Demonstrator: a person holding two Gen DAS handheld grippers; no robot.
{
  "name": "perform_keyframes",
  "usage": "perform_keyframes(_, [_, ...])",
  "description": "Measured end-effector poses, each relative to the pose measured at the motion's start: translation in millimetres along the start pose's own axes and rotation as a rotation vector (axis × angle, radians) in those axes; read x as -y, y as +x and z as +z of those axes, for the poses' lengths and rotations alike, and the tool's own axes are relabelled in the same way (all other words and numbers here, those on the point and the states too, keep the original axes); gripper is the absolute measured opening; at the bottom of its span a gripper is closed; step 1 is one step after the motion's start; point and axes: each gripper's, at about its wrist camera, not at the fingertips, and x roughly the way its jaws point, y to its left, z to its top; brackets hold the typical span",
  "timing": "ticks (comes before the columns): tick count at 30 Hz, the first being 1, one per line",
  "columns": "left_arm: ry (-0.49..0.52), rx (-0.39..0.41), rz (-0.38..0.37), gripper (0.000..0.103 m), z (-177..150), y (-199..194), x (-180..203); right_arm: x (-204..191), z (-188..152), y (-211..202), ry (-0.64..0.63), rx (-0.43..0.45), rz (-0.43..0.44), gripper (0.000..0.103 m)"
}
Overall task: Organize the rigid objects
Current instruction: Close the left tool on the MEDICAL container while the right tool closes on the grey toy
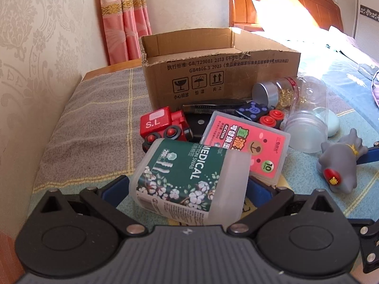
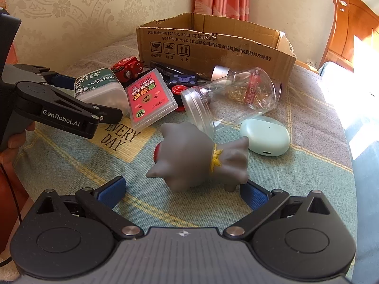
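Cotton swab box between the left jaws, grey toy ahead of the right ones

The open cardboard box (image 1: 220,71) stands at the back of the bed, its inside hidden by the near wall. The left gripper (image 1: 187,189) brackets the cotton swab box (image 1: 189,179), which leans on the pink card case (image 1: 246,142); whether the pads press it I cannot tell, and a loose hold could drop it. The right gripper (image 2: 184,189) gapes, empty, around the grey toy (image 2: 201,158), which might roll into the clear jar (image 2: 232,94)
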Motion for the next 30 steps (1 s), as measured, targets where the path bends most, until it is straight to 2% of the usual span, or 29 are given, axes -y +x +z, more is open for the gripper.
perform_keyframes(4, [-0.005,-0.014,-0.055,0.100,3.9,-2.4,4.5,0.5,-0.3,0.0,-0.002,0.004,0.003,0.103])
perform_keyframes(7, [-0.019,-0.035,-0.149,0.100,-0.8,-12.5,7.3,0.7,-0.9,0.0,-0.003,0.005,0.003,0.103])
perform_keyframes(8, [-0.019,-0.034,-0.157,0.100,-1.6,-14.8,8.3,0.7,-0.8,0.1,-0.003,0.006,0.004,0.103])
perform_keyframes(12, [0.036,-0.010,-0.085,0.100,0.1,-20.0,15.5,0.2,2.1,0.8,0.003,-0.009,-0.001,0.103])
perform_keyframes(14, [0.046,-0.007,-0.103,0.100,1.7,-21.1,14.9,0.4,5.2,0.7,0.014,-0.014,-0.026,0.103])
perform_keyframes(18, [0.077,-0.009,-0.092,0.100,1.7,-18.6,17.5,3.7,12.1,-1.6,0.046,0.016,-0.055,0.103])
perform_keyframes(22, [0.078,-0.021,-0.101,0.092,1.7,-16.0,18.1,4.5,19.9,-0.6,0.062,0.031,-0.062,0.103])
perform_keyframes(30, [0.069,-0.028,-0.097,0.089,3.5,-17.2,16.7,2.8,23.2,3.6,0.056,0.009,-0.082,0.079])
